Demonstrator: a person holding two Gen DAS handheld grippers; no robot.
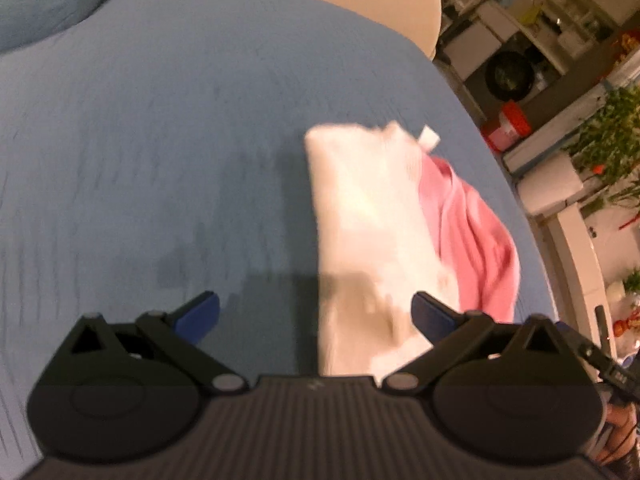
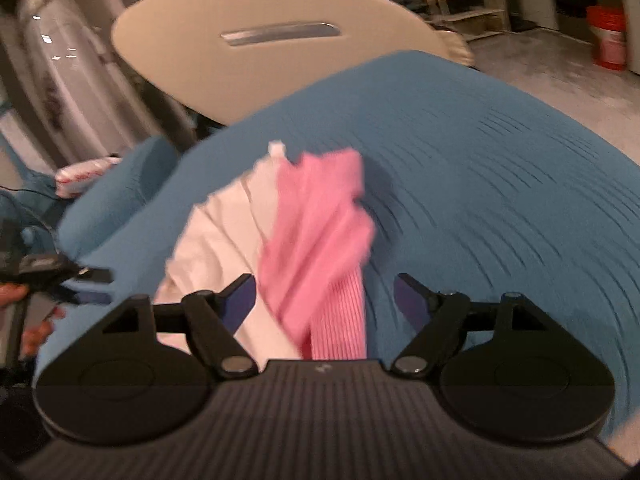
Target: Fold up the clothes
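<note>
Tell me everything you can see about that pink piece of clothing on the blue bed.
The pink garment looks like soft cloth, ribbed in fine lines near its lower end. It lies crumpled in loose folds, not flat, on the blue sheet. A white garment lies alongside it, touching and partly overlapping it. Neither open hand-held gripper grips it; the right hand-held gripper hovers just over its near end. Blur hides finer detail.

Bare blue surface (image 1: 160,140) is seen ahead-left of the left tongs (image 1: 316,312); ahead-right, passage is blocked by white cloth (image 1: 368,220) and pink cloth (image 1: 472,232).
</note>
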